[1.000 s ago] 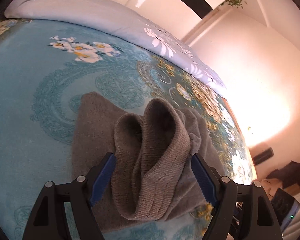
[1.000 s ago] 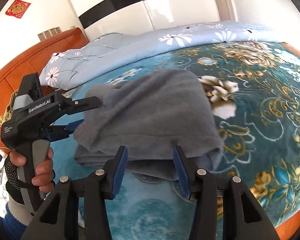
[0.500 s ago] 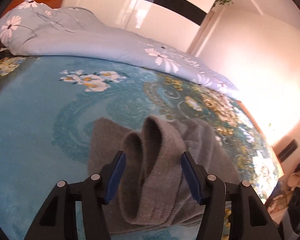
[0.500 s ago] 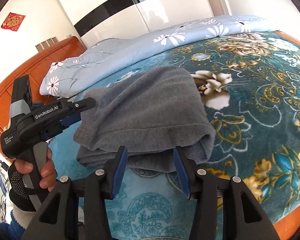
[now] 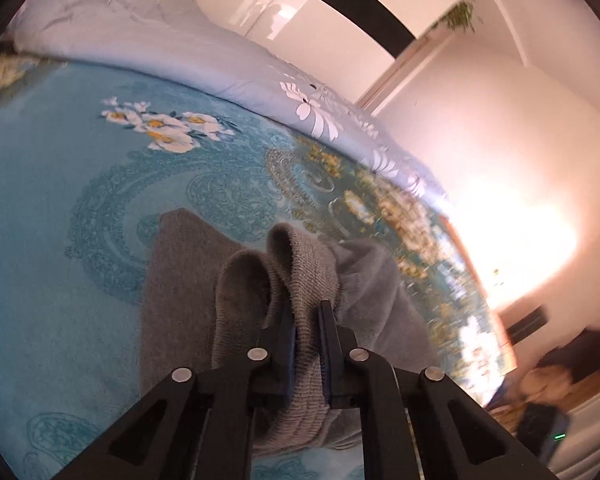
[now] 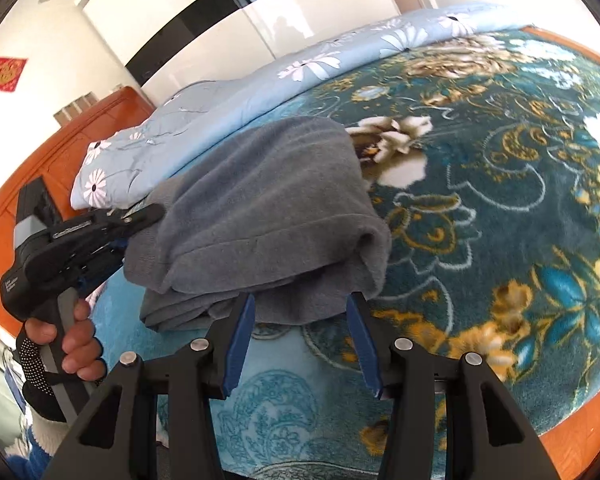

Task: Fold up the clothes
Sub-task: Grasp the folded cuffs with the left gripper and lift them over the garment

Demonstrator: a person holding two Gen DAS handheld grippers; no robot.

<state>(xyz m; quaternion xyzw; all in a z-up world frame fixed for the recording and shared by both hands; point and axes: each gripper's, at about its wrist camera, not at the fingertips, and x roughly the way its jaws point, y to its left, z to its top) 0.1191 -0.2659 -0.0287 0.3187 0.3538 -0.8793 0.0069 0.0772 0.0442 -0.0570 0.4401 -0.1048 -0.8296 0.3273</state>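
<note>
the grey knit garment is lying folded into a thick stack on the teal floral blanket covering the bed, near the blanket's front edge w/ the light-blue flowered duvet bunched behind it. the left gripper is pinching a ribbed edge of the garment: its jaws have just been closing & the blue pads are now pressing the knit fabric from both sides, narrow gap, cloth bulging up in two rounded folds just beyond the tips. in the right wrist view that same gripper is coming in from the left side of the stack, w/ a person's hand wrapping round its handle.

the right gripper is hovering at the near edge of the stack, jaws standing abt half apart, not gripping anything; the lowest layers of the garment are sitting just past the fingertips & between their line, but the pads aren't pressing on it. an orange wooden headboard is showing behind the duvet, w/ a white & black wardrobe beyond.
</note>
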